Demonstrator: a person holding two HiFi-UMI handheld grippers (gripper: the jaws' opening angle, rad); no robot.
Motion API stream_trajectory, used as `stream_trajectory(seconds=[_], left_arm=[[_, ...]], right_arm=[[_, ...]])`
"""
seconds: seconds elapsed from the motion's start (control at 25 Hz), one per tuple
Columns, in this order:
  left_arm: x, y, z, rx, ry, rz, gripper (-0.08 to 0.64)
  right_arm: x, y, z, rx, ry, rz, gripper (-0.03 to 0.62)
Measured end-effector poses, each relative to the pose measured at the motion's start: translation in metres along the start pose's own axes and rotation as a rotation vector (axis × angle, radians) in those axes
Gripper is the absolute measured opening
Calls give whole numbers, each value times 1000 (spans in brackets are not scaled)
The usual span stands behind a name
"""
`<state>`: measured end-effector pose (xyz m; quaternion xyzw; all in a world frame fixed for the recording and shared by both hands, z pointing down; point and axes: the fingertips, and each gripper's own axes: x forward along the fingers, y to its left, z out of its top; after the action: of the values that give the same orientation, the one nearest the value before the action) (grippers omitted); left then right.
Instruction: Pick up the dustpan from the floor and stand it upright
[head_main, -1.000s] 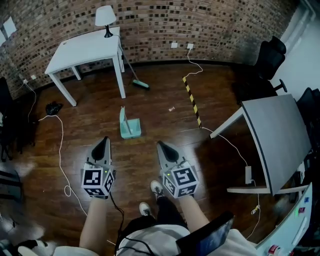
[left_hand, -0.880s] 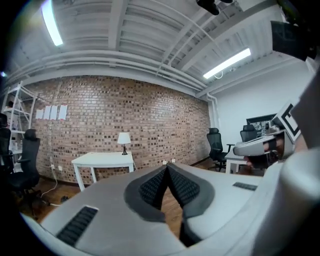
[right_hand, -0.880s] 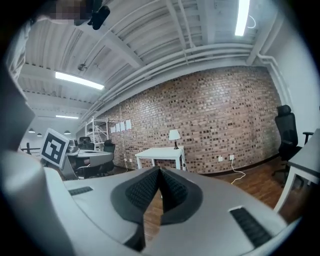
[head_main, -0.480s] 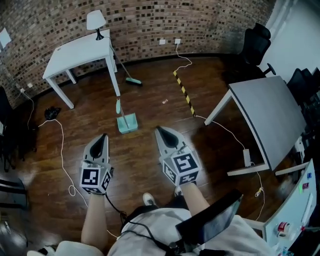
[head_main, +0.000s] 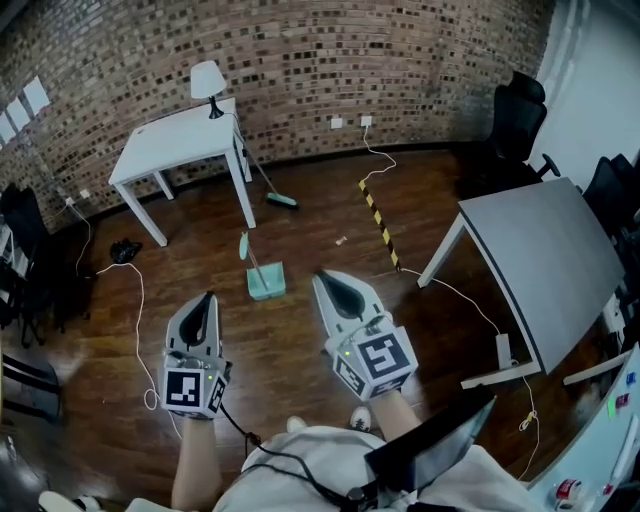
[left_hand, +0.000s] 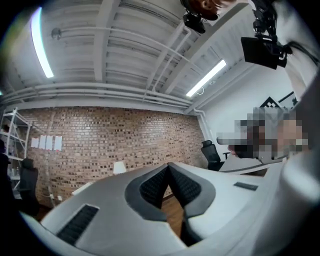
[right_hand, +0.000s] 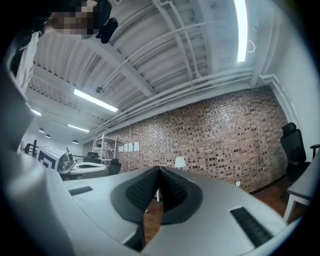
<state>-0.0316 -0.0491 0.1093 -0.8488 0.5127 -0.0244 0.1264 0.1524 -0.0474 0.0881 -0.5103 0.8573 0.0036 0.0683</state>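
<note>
While both tongs point out level over the wooden floor (head_main: 300, 230), the left gripper (head_main: 207, 300) has its jaws pressed together, nothing between them. Right gripper (head_main: 332, 282): same, pads meeting, empty. Each carries a cube of black-and-white square markers. Teal dustpan (head_main: 266, 283) sits on the floor ahead, well apart from both tips, handle pointing toward the white table (head_main: 180, 140). Broom (head_main: 268, 185) leans beside the table leg.

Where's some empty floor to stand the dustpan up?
Bare floor lies between the dustpan and the striped tape, and between the dustpan and the white cord. It is crowded by the white table and broom, and near the grey table.
</note>
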Motion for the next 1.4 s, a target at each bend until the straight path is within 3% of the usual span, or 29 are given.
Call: stream_trajectory(seconds=[0.32, 0.48, 0.84, 1.16, 1.4], left_arm=[[6, 0, 11, -43, -7, 94, -3], [-4, 8, 16, -48, -13, 80, -3], [-67, 26, -20, -100, 93, 52, -3], [-128, -7, -22, -134, 127, 65, -3], [-186, -46, -8, -121, 130, 100, -3]], right_arm=[[-9, -20, 12, 2, -21, 9, -12], [-7, -12, 16, 0, -25, -7, -12], [-39, 37, 6, 8, -20, -80, -12], [-103, 58, 0, 50, 23, -98, -12], [-162, 83, 11, 45, 4, -59, -12]])
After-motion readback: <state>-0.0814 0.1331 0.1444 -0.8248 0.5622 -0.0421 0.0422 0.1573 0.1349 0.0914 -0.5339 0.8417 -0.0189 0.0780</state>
